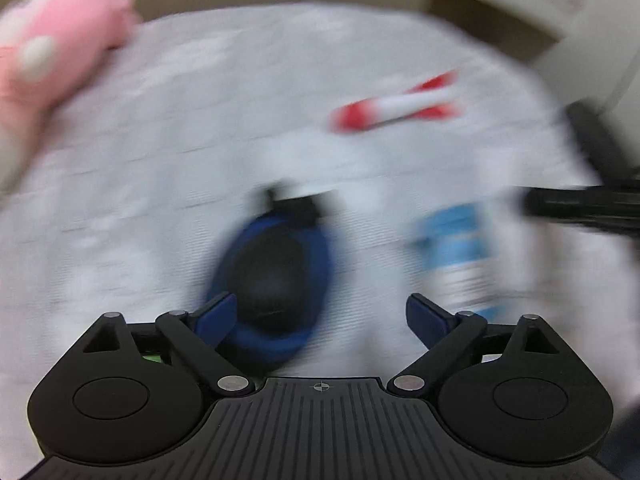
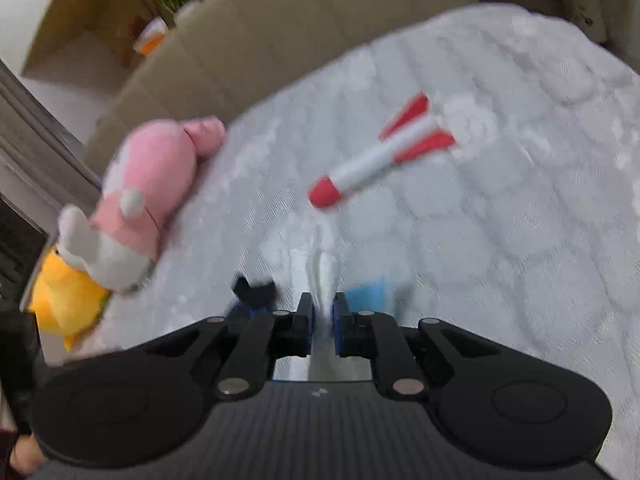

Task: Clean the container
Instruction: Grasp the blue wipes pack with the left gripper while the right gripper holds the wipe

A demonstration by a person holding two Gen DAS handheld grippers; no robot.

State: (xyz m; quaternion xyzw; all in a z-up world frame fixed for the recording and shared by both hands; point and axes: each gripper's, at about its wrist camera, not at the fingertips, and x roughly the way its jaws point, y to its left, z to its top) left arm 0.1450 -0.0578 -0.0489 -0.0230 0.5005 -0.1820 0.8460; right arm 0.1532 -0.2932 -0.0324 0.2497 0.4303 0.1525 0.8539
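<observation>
A white quilted cover [image 1: 240, 120] carries several toys. My left gripper [image 1: 320, 314] is open and hovers over a blurred blue and black rounded item [image 1: 276, 272], which lies between the fingers near the left one. A light blue and white tube-like item [image 1: 460, 256] lies just beyond the right finger. My right gripper [image 2: 322, 300] is shut on a raised fold of the white cover [image 2: 326, 272]. The blue and black item [image 2: 254, 294] shows just left of its fingers, the light blue item [image 2: 368, 296] just right.
A red and white toy rocket [image 2: 380, 156] [image 1: 400, 106] lies farther out on the cover. A pink plush [image 2: 148, 184] [image 1: 52, 48] and a yellow plush [image 2: 68, 300] rest at the left edge. A beige wall [image 2: 248, 40] runs behind the cover.
</observation>
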